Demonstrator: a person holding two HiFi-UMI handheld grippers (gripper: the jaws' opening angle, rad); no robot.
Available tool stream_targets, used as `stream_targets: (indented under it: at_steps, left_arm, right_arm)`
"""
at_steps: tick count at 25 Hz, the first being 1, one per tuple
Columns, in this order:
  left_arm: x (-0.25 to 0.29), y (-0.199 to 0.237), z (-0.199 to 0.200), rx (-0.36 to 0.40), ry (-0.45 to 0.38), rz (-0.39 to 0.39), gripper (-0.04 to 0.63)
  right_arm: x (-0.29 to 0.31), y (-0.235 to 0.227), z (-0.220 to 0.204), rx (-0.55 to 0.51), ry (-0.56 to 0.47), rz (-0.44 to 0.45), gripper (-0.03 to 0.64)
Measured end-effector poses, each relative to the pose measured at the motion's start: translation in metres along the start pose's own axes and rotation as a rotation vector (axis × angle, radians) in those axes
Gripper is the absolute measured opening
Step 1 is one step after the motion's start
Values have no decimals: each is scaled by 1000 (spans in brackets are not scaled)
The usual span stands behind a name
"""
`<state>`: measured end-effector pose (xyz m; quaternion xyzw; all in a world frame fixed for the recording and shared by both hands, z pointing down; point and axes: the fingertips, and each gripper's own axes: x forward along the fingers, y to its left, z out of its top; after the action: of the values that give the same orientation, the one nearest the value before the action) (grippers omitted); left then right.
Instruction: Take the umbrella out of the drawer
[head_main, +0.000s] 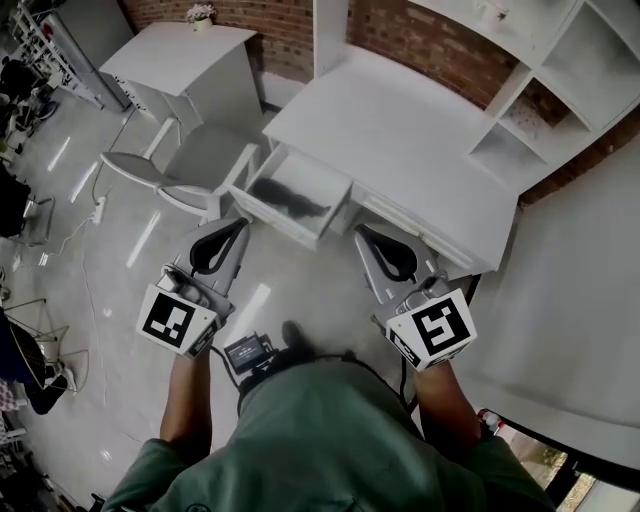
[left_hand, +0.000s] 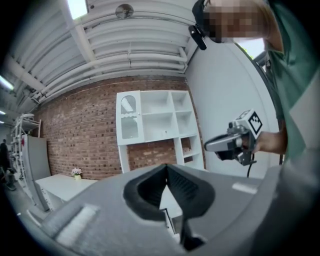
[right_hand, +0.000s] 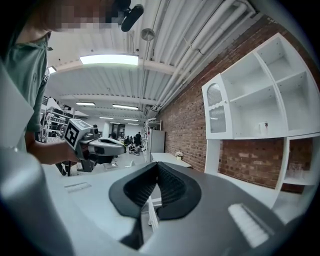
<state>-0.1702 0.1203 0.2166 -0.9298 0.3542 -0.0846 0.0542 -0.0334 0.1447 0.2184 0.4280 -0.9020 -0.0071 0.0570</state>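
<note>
The drawer (head_main: 312, 172) stood pulled out from the desk's (head_main: 400, 140) front edge, near its left corner, so the opening step looked done. The umbrella (head_main: 285, 197), a dark folded shape, lay on the drawer's floor, toward its front wall, untouched by either tool. The left gripper (head_main: 238, 224) and the right gripper (head_main: 363, 233) hung side by side just short of the drawer's front, one off each front corner. Both were clenched with nothing between the jaws, as each gripper view showed the pads meeting at their tips. By my judgement the reach, the grasp and the lift-out all remained. The jaws would have to part before either could take the umbrella.
</note>
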Motion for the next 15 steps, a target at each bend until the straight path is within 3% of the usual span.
stream_targets:
  at_steps: [7,15]
  left_arm:
    - [24,72,-22,-7,-1,-59,2]
    - [72,105,-40,-36,18,-105,2]
  right_arm:
    - [67,-10,1,-8,26,-67,8]
    - [110,-44,-10,3,70,-55,8]
